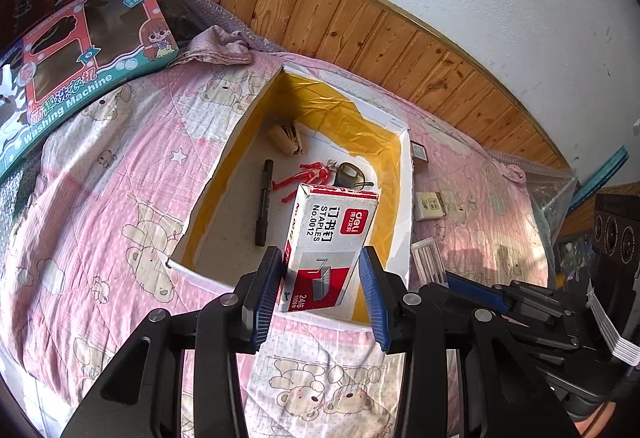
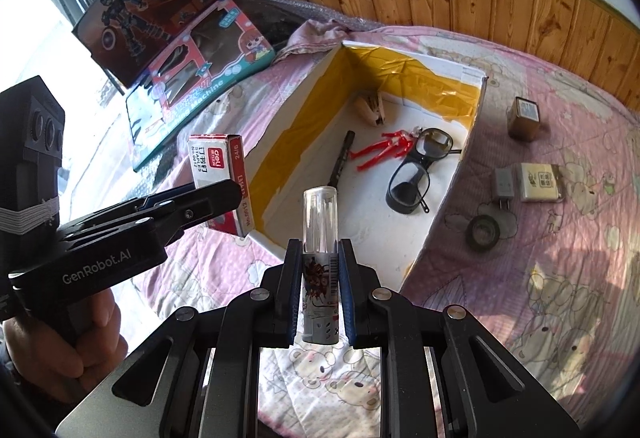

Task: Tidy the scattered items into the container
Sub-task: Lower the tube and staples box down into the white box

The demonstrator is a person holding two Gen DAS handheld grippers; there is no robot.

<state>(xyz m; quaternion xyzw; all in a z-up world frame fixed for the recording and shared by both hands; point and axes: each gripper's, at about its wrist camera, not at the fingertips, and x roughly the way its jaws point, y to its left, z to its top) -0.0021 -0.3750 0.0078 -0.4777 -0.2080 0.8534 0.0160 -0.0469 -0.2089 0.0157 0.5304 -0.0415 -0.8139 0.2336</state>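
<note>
1. Left gripper [image 1: 322, 292]: ribbed blue pads spread wide; the cardboard staples box [image 1: 330, 246] stands between them, contact with the 3 o'clock pad unclear, above the container's 6 o'clock rim.
2. Container [image 2: 456, 193]: rectangular white carton, yellow tape on the inner walls, holding a black marker [image 2: 340, 157], red figure [image 2: 384, 147] and dark glasses [image 2: 416, 169].
3. Right gripper [image 2: 320, 294]: pads clamped narrow on a cylindrical tube [image 2: 320, 238] with a clear cap.
4. Quilt [image 2: 540, 238], pink: tape ring [image 2: 484, 232] and plug [image 2: 503, 186] at 3 o'clock.

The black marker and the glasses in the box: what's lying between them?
A red toy figure lies between the marker and the glasses, clearest in the right wrist view.
</note>
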